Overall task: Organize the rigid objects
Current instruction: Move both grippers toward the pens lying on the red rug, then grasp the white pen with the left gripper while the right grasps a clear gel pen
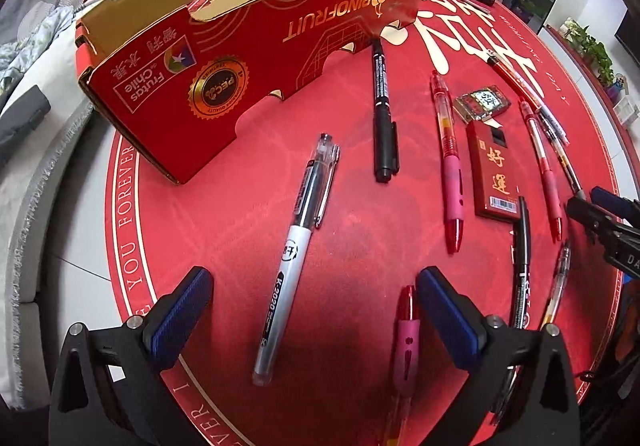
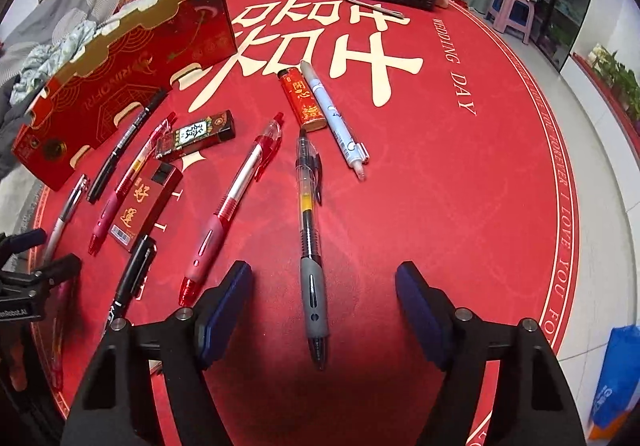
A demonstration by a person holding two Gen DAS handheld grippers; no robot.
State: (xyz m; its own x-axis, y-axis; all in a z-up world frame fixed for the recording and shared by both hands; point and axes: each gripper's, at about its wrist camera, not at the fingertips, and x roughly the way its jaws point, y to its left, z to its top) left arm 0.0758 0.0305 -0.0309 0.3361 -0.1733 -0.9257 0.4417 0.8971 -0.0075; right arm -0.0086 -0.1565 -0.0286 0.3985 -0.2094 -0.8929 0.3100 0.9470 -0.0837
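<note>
my right tongs [image 2: 324,320] stand apart, empty, over the grey-gripped clear plastic gel pen [image 2: 309,246] lying between the pads on the red printed tabletop [image 2: 460,206]. its tip points toward me and its long axis runs away from me. i judge it light, stiff and a little slippery on the barrel, so the rubber grip is the better place to take hold. my left tongs [image 1: 314,316] are also apart around the white-and-clear capped pen [image 1: 296,258], not touching it. farther off stands the red cardboard fruit box [image 1: 248,58].
</note>
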